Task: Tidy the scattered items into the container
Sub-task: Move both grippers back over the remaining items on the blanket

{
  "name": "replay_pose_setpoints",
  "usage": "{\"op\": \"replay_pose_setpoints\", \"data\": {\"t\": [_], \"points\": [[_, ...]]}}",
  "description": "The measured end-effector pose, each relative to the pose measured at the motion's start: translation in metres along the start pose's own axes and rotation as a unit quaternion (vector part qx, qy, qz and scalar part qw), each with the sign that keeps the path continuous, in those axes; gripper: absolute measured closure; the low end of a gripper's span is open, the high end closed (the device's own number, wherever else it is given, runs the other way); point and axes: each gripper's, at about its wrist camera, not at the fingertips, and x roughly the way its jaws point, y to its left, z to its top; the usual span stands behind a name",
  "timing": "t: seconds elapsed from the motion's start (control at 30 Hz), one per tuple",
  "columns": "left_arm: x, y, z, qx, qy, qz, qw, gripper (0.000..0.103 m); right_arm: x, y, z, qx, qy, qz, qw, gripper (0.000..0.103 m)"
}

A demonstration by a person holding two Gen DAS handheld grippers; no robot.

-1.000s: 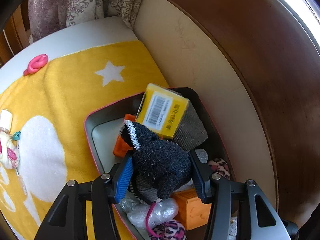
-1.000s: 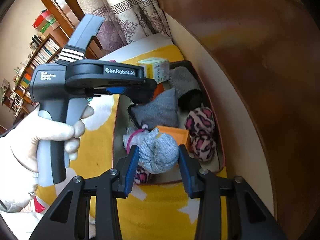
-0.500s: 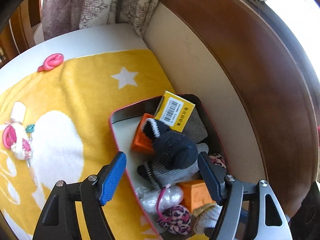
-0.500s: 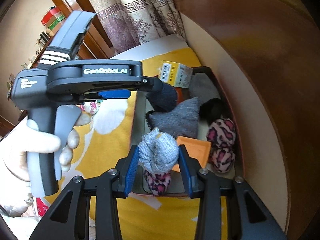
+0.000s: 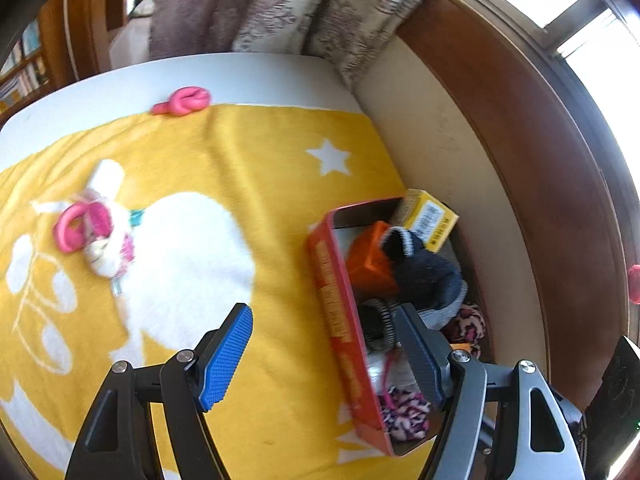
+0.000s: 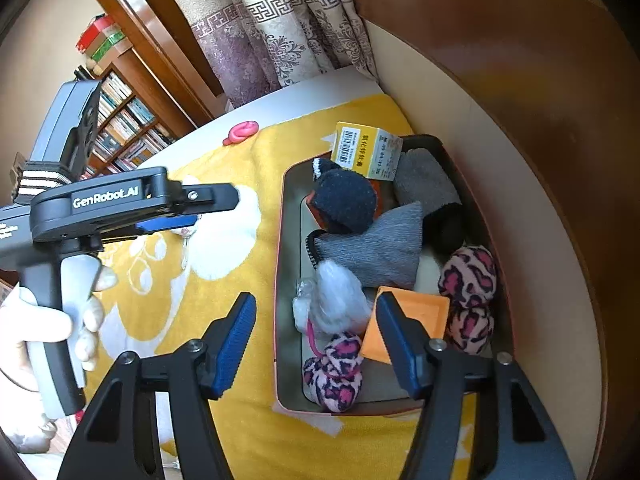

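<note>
Opening at this moment, the right tool [image 6: 316,344] has its blue-padded jaws spread wide with nothing pressed between them, hanging over the near end of the container [image 6: 280,280], a shallow tray with a red outer wall that lies on a yellow blanket [image 6: 240,360] at the right side of the bench, against a cream wall panel. Just beyond the right tool's pads, inside the tray, lie a pink leopard-print sock ball [image 6: 334,376], a pale grey sock ball [image 6: 340,300] on a crinkled clear bag, and an orange block [image 6: 416,312]. Further in are a second leopard-print bundle [image 6: 468,280], a grey folded sock [image 6: 376,248], a dark navy sock ball [image 6: 344,200] and, propped at the far rim, a yellow box [image 6: 368,152] with a barcode. The left tool [image 5: 324,360], held in a white-gloved hand [image 6: 52,328], is released as well: its jaws stand apart and empty, one pad over the blanket and the other over the tray, straddling the red wall [image 5: 332,312]. In the left wrist view, well apart from the tray on the blanket's white pattern, lies a small white plush toy [image 5: 106,248] with a pink ring [image 5: 76,228] beside it. Farthest off, at the blanket's far edge on the bare white bench [image 5: 240,76], sits a pink coiled item [image 5: 184,100], below patterned curtains [image 6: 280,40].
</note>
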Motion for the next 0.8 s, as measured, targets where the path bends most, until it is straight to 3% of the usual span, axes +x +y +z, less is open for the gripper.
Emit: {"op": "replay_pose_setpoints", "data": {"t": [0.3, 0.8], "points": [[-0.026, 0.046, -0.011, -0.032, -0.015, 0.017, 0.9993, 0.028, -0.001, 0.033, 0.003, -0.017, -0.016, 0.002, 1.000, 0.036], [-0.068, 0.154, -0.024, -0.107, -0.038, 0.044, 0.9926, 0.028, 0.035, 0.110, 0.010, -0.052, 0.007, 0.026, 0.998, 0.036]]}}
